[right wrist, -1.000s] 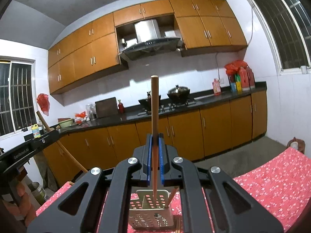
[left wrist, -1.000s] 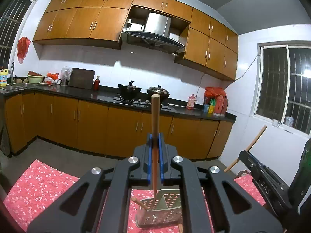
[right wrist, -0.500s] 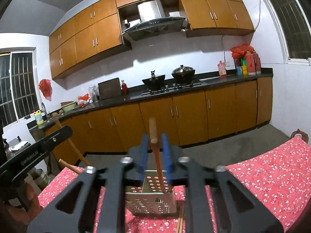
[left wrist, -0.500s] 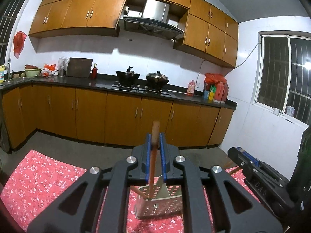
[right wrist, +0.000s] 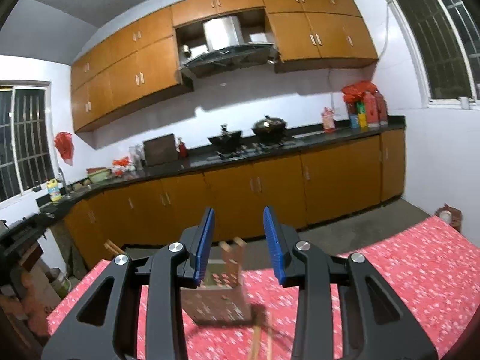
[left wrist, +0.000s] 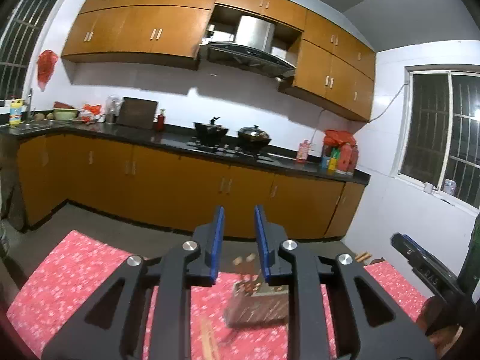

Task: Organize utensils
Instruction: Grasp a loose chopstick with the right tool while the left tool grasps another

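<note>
On the left, the left gripper [left wrist: 238, 240] is seen with its blue pads parted and still spreading; nothing is pressed between them, and the chopsticks [left wrist: 244, 273] are seen beyond the gap, standing in the perforated metal holder [left wrist: 255, 309] on the red patterned tablecloth [left wrist: 69, 273]. Further loose sticks [left wrist: 210, 342], blurred, are seen lying on the cloth in front of the holder. Toward the right, the right gripper [right wrist: 238, 244] is likewise released, its jaws set apart with nothing gripped, and the same holder [right wrist: 219, 300] is seen past its left pad with two wooden stick ends [right wrist: 232, 255] rising from it. A pair of sticks [right wrist: 261, 342] lies on the cloth just in front, its long axis running roughly away from the camera toward the holder. The sticks in the holder are judged to be near upright, leaning slightly, their long axis vertical and their blunt ends upward. Such sticks would be expected to be light, stiff and thin, smooth enough to twist or slide in a pinch; a hold near the middle, across the shaft, would probably keep them steady. The holder is likely light too, and could be nudged or tipped by a careless drop.
</note>
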A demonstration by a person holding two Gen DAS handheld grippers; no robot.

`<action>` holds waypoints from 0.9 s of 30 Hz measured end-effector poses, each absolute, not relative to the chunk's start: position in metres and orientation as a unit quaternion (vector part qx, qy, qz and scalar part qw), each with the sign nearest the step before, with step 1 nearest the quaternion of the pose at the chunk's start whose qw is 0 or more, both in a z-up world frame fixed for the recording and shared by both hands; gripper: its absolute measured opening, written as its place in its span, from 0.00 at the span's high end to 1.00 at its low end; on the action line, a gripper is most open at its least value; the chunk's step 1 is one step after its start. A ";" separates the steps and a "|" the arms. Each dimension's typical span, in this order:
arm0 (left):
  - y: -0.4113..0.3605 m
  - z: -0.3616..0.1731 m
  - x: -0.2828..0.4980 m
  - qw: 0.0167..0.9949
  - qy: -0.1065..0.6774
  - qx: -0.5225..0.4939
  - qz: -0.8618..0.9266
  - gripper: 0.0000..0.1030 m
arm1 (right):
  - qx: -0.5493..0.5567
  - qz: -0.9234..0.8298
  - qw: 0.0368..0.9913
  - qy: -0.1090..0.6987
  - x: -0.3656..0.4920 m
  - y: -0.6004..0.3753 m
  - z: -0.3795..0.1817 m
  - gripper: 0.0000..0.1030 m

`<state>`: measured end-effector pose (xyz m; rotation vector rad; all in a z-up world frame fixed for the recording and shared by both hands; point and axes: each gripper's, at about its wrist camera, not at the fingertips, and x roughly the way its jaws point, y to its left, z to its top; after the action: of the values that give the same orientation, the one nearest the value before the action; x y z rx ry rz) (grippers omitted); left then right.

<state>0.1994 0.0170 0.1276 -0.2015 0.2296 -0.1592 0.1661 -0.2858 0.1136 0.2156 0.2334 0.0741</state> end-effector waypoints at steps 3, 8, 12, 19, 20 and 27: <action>0.032 0.108 0.187 0.984 0.138 -0.100 -0.059 0.73 | 0.108 0.017 0.981 0.160 0.166 -0.300 0.091 0.66; 0.045 0.047 0.187 0.971 0.225 -0.071 -0.032 0.72 | 0.119 -0.003 0.949 0.293 0.178 -0.317 0.015 0.66; 0.048 -0.006 0.189 0.950 0.304 -0.056 -0.029 0.72 | 0.115 0.014 0.921 0.373 0.178 -0.307 -0.038 0.66; 0.036 -0.066 0.176 0.927 0.369 -0.040 -0.047 0.72 | 0.094 0.047 0.901 0.422 0.167 -0.275 -0.082 0.66; 0.036 -0.069 0.176 0.926 0.371 -0.041 -0.049 0.72 | 0.088 0.048 0.901 0.423 0.166 -0.271 -0.084 0.66; 0.025 -0.084 0.175 0.916 0.393 -0.045 -0.068 0.72 | 0.042 0.029 0.899 0.435 0.167 -0.261 -0.102 0.89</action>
<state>0.1752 0.0245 -0.0842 -0.0934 0.8090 -0.1392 0.1671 -0.2608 -0.1017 0.0873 0.8998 0.0608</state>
